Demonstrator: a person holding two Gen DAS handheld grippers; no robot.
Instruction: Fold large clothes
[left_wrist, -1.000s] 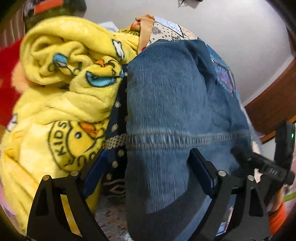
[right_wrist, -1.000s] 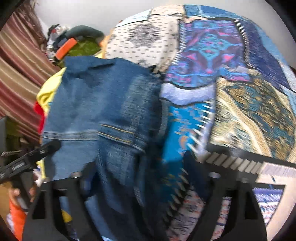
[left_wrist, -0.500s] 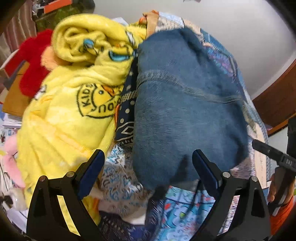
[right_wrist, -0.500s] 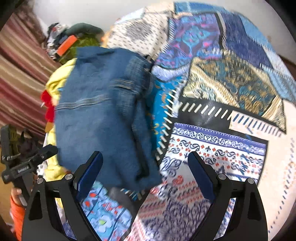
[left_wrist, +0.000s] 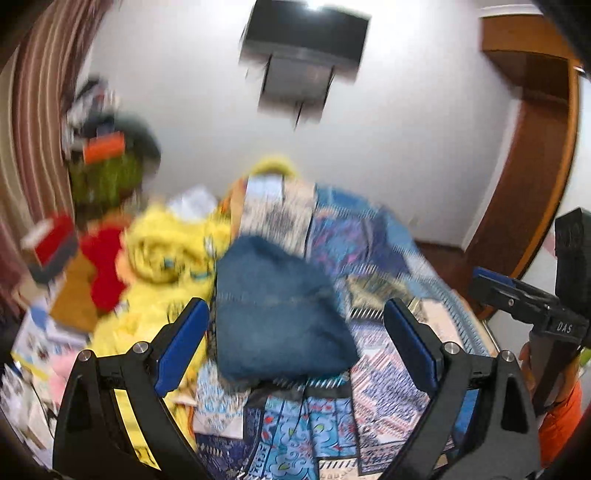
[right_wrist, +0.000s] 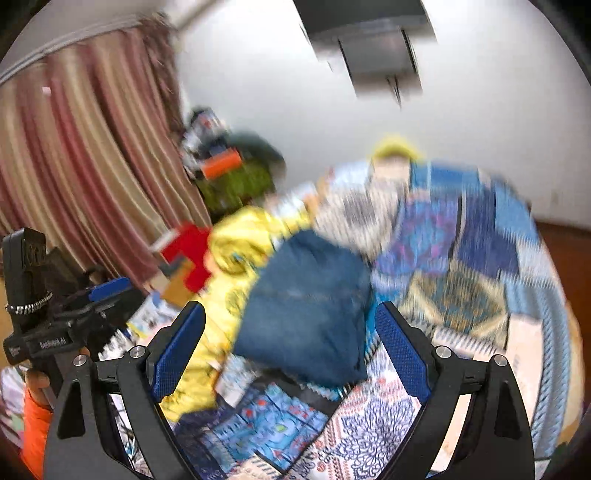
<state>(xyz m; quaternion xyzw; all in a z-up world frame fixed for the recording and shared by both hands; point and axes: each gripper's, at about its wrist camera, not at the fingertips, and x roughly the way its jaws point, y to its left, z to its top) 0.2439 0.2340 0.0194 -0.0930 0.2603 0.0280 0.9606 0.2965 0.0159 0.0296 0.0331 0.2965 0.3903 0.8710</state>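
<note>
**Folded denim left on the bed, both grippers empty**

Folded blue denim garment (left_wrist: 280, 310) lying as a compact bundle on the patchwork-patterned bedspread (left_wrist: 384, 384), toward its left edge, touching a crumpled yellow fleece blanket (left_wrist: 162, 266). Left gripper (left_wrist: 295, 343) with jaws wide apart, nothing between the blue pads. Right gripper (right_wrist: 291, 347) likewise spread and empty. Both held above and clear of the bundle, probably so the fold lies undisturbed. Heavily motion-blurred.

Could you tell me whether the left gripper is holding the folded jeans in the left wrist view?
No, the left gripper stands open and empty, while the folded jeans lie apart from it on the patchwork bedspread.
</note>
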